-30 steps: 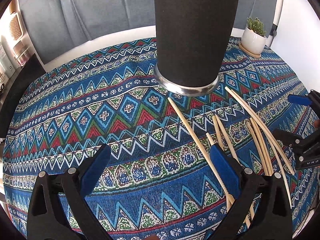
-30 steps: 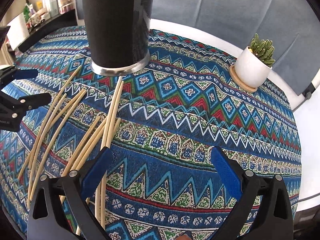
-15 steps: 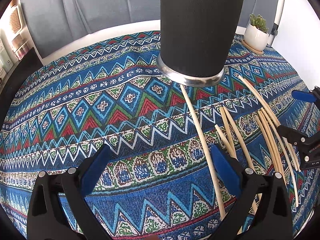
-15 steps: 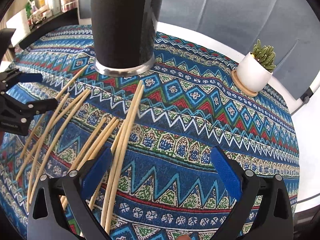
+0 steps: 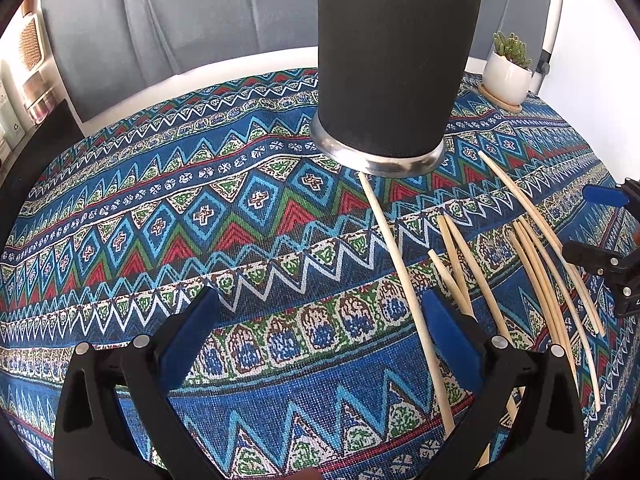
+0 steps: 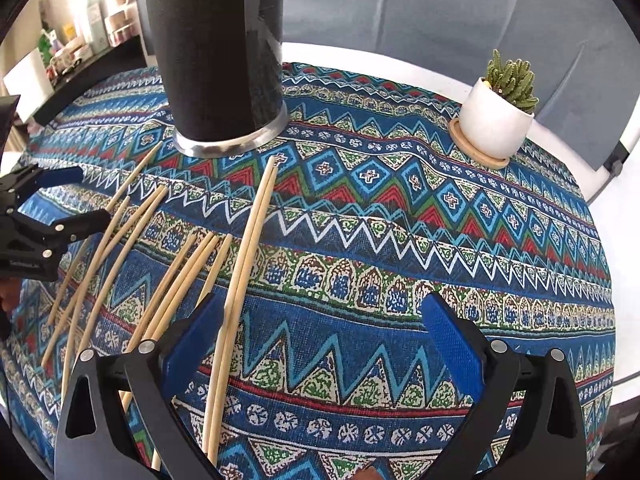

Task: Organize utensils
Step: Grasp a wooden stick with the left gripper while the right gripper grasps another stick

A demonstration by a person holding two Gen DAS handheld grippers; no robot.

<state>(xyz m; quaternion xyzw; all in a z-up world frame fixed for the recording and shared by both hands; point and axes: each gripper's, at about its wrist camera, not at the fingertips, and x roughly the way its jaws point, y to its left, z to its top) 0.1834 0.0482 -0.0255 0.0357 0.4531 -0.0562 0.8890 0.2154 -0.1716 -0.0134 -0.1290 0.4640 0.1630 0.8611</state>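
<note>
- Both my claws hang wide apart and hold nothing: my left claw (image 5: 316, 328) sits over bare patterned cloth (image 5: 208, 216), my right claw (image 6: 320, 332) sits with its left pad just beside a pair of chopsticks (image 6: 244, 264).
- The chopsticks (image 5: 532, 264) lie loose on the counter in front of the tall black holder (image 5: 392, 60), fanned at different angles, some crossing or touching, so I judge that closing on one may drag a neighbour along or scissor two out of line.
- They are thin and lie flat on the cloth; my pads may slide over a stick and pinch fabric instead, and a tug on the cloth would shift everything on it.
- The long single stick (image 5: 404, 276) points almost at the holder's metal base (image 5: 376, 156); a clumsy nudge would push it under the rim or roll it away.
- The holder (image 6: 216, 48) looks tall and narrow, and its mouth is out of view; I expect a stick carried tilted could knock the wall and tip it.
- My claws work close together; in the right view my left claw (image 6: 48, 216) is over the outer sticks, so reaching for the same bundle risks a collision.
- The potted cactus (image 6: 500, 108) stands well apart, a small worry only on a wide swing.
</note>
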